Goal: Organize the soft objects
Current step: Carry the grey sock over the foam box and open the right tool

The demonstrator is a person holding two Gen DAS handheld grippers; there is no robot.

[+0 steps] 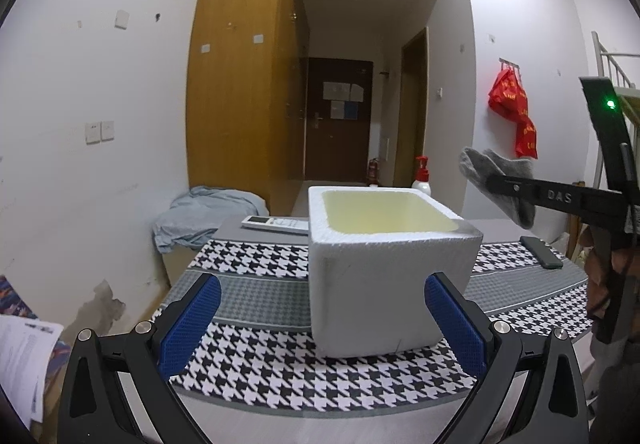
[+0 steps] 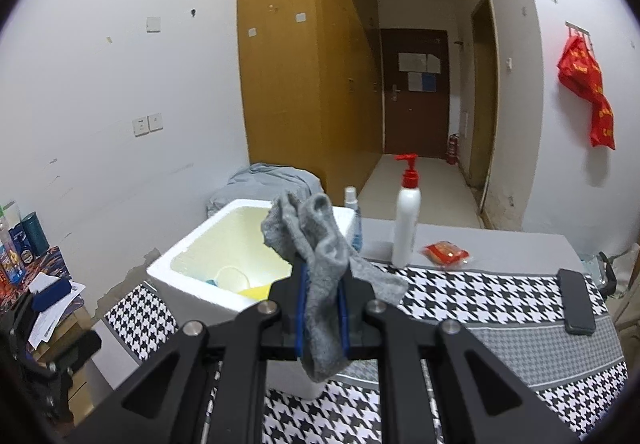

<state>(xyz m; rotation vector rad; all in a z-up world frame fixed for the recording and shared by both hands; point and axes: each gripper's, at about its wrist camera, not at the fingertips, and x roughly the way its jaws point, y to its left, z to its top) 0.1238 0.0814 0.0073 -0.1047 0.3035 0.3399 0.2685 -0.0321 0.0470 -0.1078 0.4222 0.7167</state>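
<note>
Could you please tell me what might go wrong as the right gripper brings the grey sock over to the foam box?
1. The grey sock dangles loosely from both ends of the right gripper, so a drooping end may catch the foam box rim and drape outside.
2. The box looks light; a bump could shift it.
3. The pump bottle stands upright nearby and could tip during a wide swing.
</note>
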